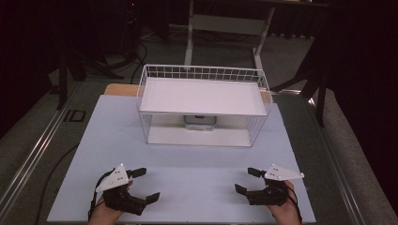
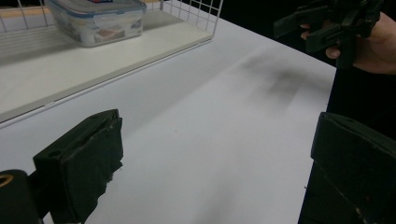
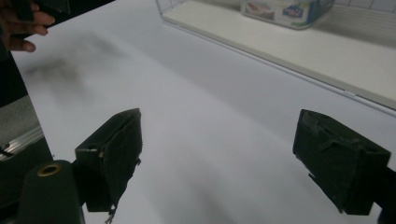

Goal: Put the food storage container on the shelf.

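- Container of clear plastic with a blue-edged lid sits in the high view on the lower level of a white wire basket, under a white shelf board that spans the basket.
- The basket stands at the far middle of the pale desk, well apart from both grippers.
- In the same view the left gripper rests low at the near left edge of the desk, held by a hand, its jaws spread wide with nothing between them.
- The right gripper rests at the near right edge, also hand-held, jaws apart and empty, a grey three-cornered plate on top.
- In the left gripper view the two black jaws stand far apart over bare desk surface, holding nothing.
- The container shows at the upper left of that view, on the white base board inside the basket's wire wall.
- The other hand with the right gripper shows at the upper right, hovering above the desk edge.
- In the right gripper view the jaws are likewise wide apart, with only desk between them.
- The container lies at the top of that view, on the basket's base board, well ahead of the jaws.
- Fingers of the other hand show at the upper left corner.
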Tool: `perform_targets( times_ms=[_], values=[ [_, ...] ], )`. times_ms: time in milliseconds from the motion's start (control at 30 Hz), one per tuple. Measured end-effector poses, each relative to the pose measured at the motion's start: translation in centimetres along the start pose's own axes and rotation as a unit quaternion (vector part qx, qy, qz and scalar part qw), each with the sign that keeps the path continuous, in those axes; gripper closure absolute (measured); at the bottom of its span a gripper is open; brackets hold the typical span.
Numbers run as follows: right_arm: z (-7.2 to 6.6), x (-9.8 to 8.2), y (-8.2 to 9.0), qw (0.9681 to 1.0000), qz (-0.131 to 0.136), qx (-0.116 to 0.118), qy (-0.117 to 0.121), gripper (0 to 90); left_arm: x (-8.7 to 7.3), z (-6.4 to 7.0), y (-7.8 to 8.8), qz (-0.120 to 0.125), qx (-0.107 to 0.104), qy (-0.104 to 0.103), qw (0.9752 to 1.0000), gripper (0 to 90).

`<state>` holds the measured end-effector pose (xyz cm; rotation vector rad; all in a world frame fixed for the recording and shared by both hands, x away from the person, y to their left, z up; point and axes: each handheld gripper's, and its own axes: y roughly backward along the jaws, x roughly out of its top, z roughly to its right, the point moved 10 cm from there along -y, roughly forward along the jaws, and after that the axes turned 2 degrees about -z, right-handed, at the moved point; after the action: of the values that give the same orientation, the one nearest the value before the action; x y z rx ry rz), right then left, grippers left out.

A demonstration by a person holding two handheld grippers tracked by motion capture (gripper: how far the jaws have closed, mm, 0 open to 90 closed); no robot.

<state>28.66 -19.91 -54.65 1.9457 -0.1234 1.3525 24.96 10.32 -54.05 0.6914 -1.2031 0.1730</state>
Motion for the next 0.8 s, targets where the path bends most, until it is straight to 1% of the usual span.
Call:
perform_targets(
  times_ms=[33, 67, 100, 133, 200, 233, 300, 333, 433, 567, 733, 800],
  values=[
    [-0.2, 0.0, -0.1, 0.9999, 0.006, 0.013, 0.006, 15.7, 0.0, 0.1, -0.1, -0.002, 0.000, -0.002, 1.0000, 3.3],
    [-0.3, -0.1, -0.2, 0.9997, 0.004, 0.022, 0.010, 15.7, -0.1, 0.3, -0.2, -0.003, -0.002, -0.006, 1.0000, 3.3],
    [-0.5, -0.2, -0.3, 0.9992, 0.011, 0.029, 0.027, 16.0, -0.2, 0.4, -0.3, -0.004, -0.004, -0.005, 1.0000, 3.3],
    [-0.7, -0.3, -0.4, 0.9986, 0.010, 0.038, 0.034, 16.0, -0.2, 0.4, -0.3, -0.004, -0.004, -0.005, 1.0000, 3.3],
    [-0.6, -0.6, -0.7, 0.9988, 0.000, 0.040, 0.027, 16.0, -0.2, 0.6, -0.4, -0.005, -0.007, -0.007, 0.9999, 3.3],
    [-0.6, -0.8, -0.8, 0.9986, -0.006, 0.044, 0.027, 16.0, -0.2, 0.7, -0.4, -0.005, -0.007, -0.010, 0.9999, 3.3],
    [-0.4, -1.1, -0.9, 0.9987, -0.013, 0.040, 0.029, 16.0, -0.1, 0.8, -0.4, -0.004, -0.006, -0.019, 0.9998, 3.3],
    [-0.4, -1.0, -0.8, 0.9986, -0.012, 0.044, 0.027, 16.0, 0.0, 0.8, -0.4, -0.001, -0.005, -0.022, 0.9998, 3.3],
    [-0.2, -0.9, -0.7, 0.9987, -0.011, 0.044, 0.023, 16.0, 0.0, 0.8, -0.3, 0.001, -0.009, -0.019, 0.9998, 3.3],
    [0.2, -0.9, -0.4, 0.9990, -0.008, 0.039, 0.018, 17.5, -0.2, 0.7, -0.3, 0.000, -0.010, -0.017, 0.9998, 3.3],
    [0.6, -1.0, -0.6, 0.9990, -0.008, 0.042, 0.012, 17.6, -0.4, 0.7, -0.4, -0.003, -0.013, -0.020, 0.9997, 3.3],
    [0.6, -1.1, -0.7, 0.9990, -0.010, 0.044, 0.006, 17.6, -0.4, 0.7, -0.5, -0.004, -0.014, -0.017, 0.9997, 3.3]
  ],
)
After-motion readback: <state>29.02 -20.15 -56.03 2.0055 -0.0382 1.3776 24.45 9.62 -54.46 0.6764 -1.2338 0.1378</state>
